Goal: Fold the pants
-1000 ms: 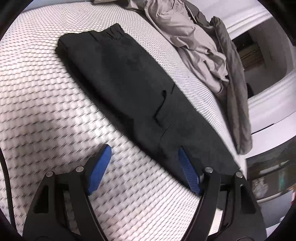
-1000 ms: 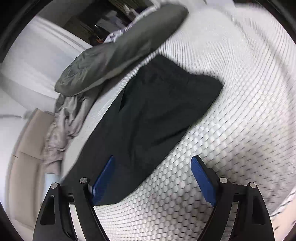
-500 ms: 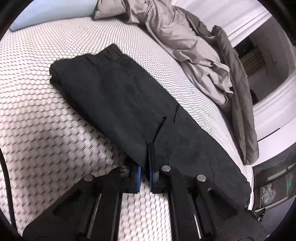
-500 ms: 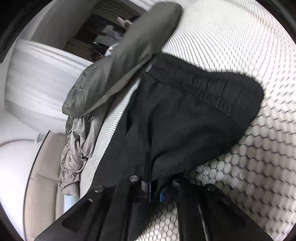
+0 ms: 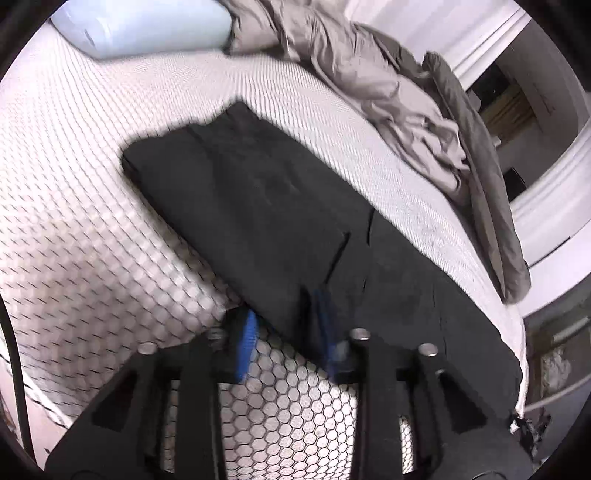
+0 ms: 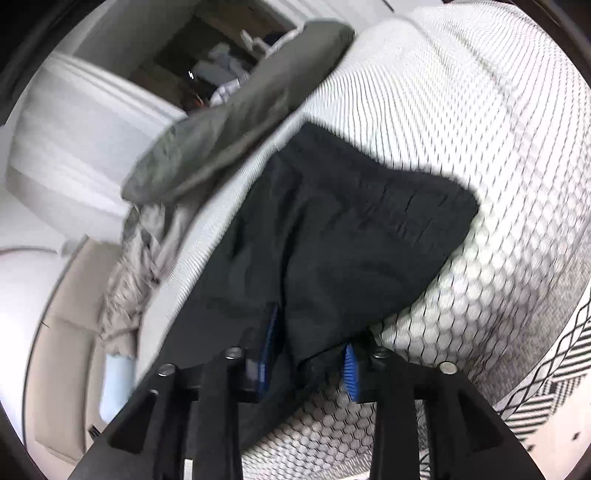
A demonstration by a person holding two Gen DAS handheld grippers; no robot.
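Across frame centre on the honeycomb mattress (image 5: 92,258), black pants (image 5: 266,206) lying flat, left gripper (image 5: 286,341) jaws opening around near edge, right gripper (image 6: 310,350) jaws opening, waist-end fabric between, 2 grips released.

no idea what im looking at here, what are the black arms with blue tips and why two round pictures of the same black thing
Each round picture comes from a fisheye camera mounted on a handheld two-finger gripper; a person carries one in each hand. The black arms are the fingers, the blue tips their pads.

One picture looks along the left gripper, the other along the right gripper. Both face the same black pants lying on a white honeycomb-patterned mattress, seen from opposite sides.

Each gripper has an edge of the pants between its pads, and the jaws of both are opening, so the cloth is being let go. A rumpled grey blanket and a pale blue pillow lie further back.
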